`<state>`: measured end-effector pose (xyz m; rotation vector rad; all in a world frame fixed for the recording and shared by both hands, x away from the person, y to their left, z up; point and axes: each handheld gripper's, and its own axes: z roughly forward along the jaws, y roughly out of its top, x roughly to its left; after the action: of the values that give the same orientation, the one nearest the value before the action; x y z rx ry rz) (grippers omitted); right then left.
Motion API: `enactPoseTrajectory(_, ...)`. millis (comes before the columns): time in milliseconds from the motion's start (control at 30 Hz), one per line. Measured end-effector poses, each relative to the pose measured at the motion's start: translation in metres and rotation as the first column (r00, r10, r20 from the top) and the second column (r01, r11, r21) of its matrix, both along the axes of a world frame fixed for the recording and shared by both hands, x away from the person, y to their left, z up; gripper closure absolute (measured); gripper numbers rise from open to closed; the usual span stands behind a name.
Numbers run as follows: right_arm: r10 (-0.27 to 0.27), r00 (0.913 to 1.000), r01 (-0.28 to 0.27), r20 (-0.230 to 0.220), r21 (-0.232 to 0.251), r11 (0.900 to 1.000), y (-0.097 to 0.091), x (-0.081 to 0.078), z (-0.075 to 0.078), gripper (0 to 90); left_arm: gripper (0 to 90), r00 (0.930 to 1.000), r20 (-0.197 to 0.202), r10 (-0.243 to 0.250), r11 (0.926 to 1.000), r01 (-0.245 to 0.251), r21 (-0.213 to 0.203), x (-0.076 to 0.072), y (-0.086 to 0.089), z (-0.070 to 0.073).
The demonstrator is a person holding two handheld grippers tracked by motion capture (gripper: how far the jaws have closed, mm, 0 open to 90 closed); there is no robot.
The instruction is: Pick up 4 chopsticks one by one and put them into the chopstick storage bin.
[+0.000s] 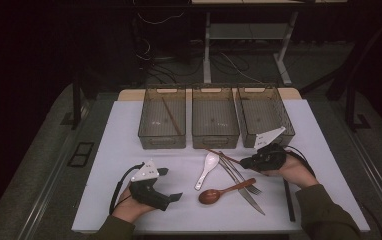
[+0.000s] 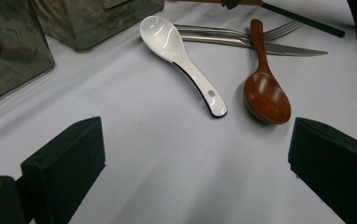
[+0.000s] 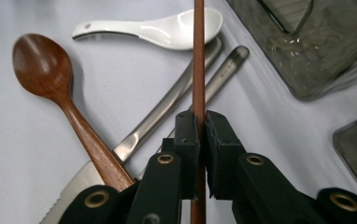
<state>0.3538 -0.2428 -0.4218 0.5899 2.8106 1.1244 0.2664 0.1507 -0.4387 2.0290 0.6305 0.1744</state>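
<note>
Your right gripper [image 3: 199, 133] pinches a brown chopstick [image 3: 198, 56] tight between its jaws, the stick running out over the cutlery pile on the white table [image 1: 129, 130], just in front of the middle bin [image 1: 215, 117]. Under it lie a white spoon [image 3: 167, 30], a wooden spoon [image 3: 46, 65], a fork [image 1: 239, 175] and a knife [image 1: 251, 200]. Another chopstick [image 1: 171, 116] sits in the left bin [image 1: 149, 117]. Your left gripper [image 1: 168, 184] rests near the table's front edge, jaws wide, holding nothing.

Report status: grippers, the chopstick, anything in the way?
Right gripper shut on brown chopstick. Left gripper open, holding nothing. White spoon, knife and fork lie under the chopstick's far end.
</note>
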Motion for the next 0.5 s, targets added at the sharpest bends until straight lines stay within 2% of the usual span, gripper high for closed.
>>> enactPoseTrajectory(233,-0.025,0.9996,0.026,-0.012,0.053,0.9983,0.0,-0.002,0.007,83.2,2.9,1.0,0.003,-0.003,1.0,0.003,0.001,0.0,0.001,0.0)
enactPoseTrajectory(400,-0.049,0.9985,0.051,-0.022,0.069,0.9963,-0.001,-0.001,0.011,83.3,2.9,1.0,0.009,-0.004,1.0,0.004,0.006,0.001,0.002,-0.001)
enactPoseTrajectory(500,-0.065,0.9974,0.067,-0.03,0.075,0.9949,0.0,0.0,0.014,83.2,2.9,0.9999,0.01,0.0,1.0,0.0,-0.005,0.001,0.003,-0.001)
